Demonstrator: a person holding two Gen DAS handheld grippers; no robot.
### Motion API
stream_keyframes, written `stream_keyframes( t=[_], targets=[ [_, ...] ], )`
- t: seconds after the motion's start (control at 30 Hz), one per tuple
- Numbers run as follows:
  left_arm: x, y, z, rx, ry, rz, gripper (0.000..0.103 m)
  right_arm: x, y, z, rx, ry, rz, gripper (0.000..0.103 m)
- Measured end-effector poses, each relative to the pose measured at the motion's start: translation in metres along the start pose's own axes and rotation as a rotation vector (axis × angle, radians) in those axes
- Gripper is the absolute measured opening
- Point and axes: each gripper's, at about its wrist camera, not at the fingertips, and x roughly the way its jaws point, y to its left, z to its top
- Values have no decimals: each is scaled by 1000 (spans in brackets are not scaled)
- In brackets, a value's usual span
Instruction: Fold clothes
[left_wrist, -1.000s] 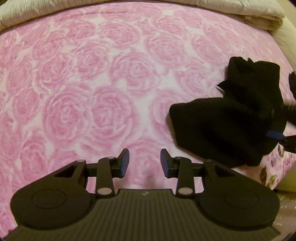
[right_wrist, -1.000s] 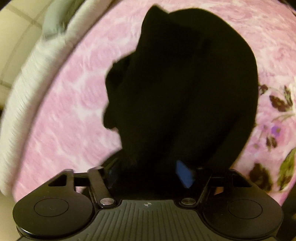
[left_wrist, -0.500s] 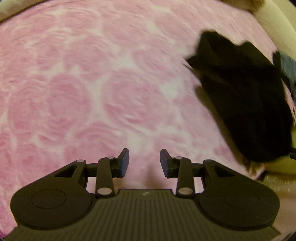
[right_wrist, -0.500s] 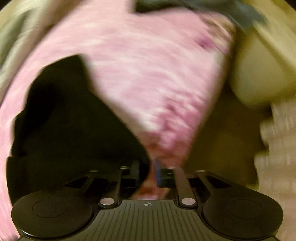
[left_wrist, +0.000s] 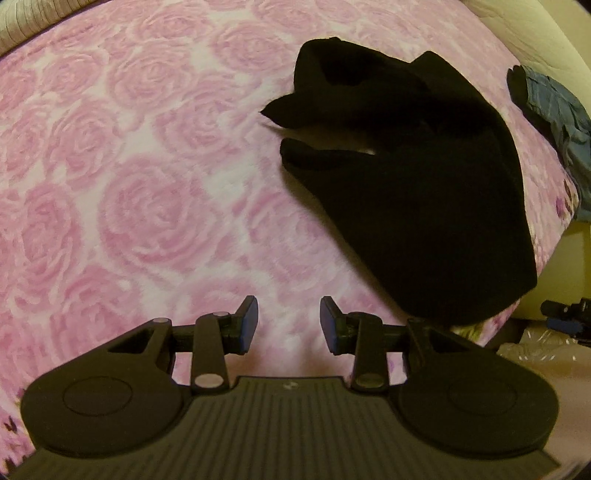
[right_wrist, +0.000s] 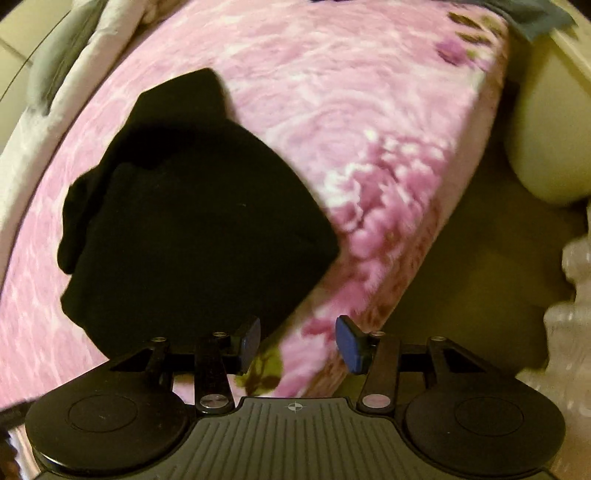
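A black garment (left_wrist: 417, 192) lies folded in a loose bundle on the pink rose-patterned bed cover (left_wrist: 129, 177), near the bed's right edge. In the right wrist view the same black garment (right_wrist: 199, 221) sits just ahead and left of my right gripper (right_wrist: 299, 338), which is open with nothing between its blue pads. My left gripper (left_wrist: 289, 323) is open too, over bare cover, with the garment ahead and to its right. Neither gripper touches the cloth.
A blue-grey garment (left_wrist: 557, 110) lies crumpled at the bed's far right corner. The bed edge (right_wrist: 413, 280) drops off right of the black garment. A cream pillow or bolster (right_wrist: 546, 122) and a pale quilt edge (right_wrist: 74, 66) border the bed.
My right gripper, shut on the black garment a second ago, has let it go, opened and drawn back. The garment now rests on the bed. My left gripper swung right toward it, still open.
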Motion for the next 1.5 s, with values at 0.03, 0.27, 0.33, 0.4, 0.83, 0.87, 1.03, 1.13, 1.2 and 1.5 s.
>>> stream_keyframes(
  t=[0.03, 0.27, 0.33, 0.4, 0.83, 0.87, 1.03, 1.13, 1.2, 1.5],
  targets=[
    [3, -1, 3, -8, -1, -2, 31, 1, 3, 1, -18, 3, -1, 49],
    [17, 4, 26, -38, 5, -25, 31, 9, -1, 21, 28, 7, -1, 49],
    [21, 5, 33, -24, 16, -30, 31, 11, 8, 25, -13, 3, -17, 49],
    [24, 6, 41, -8, 25, -35, 31, 17, 9, 29, 65, 15, 7, 49],
    [39, 29, 84, 18, 26, -21, 32, 81, -32, 48, 1278, 207, 337, 63],
    [41, 30, 85, 19, 28, -18, 32, 86, -32, 51, 1309, 226, 329, 66],
    [43, 30, 84, 9, 38, -26, 32, 110, -27, 62, 1266, 299, 305, 51],
    [43, 31, 83, -4, 43, -37, 32, 101, -18, 64, 1040, 299, 298, 7],
    [44, 32, 82, -25, 47, -52, 32, 78, -17, 59, 852, 280, 261, 6],
    [55, 35, 87, -254, 83, -283, 32, 33, -50, -14, 441, 253, 48, 6]
  ],
)
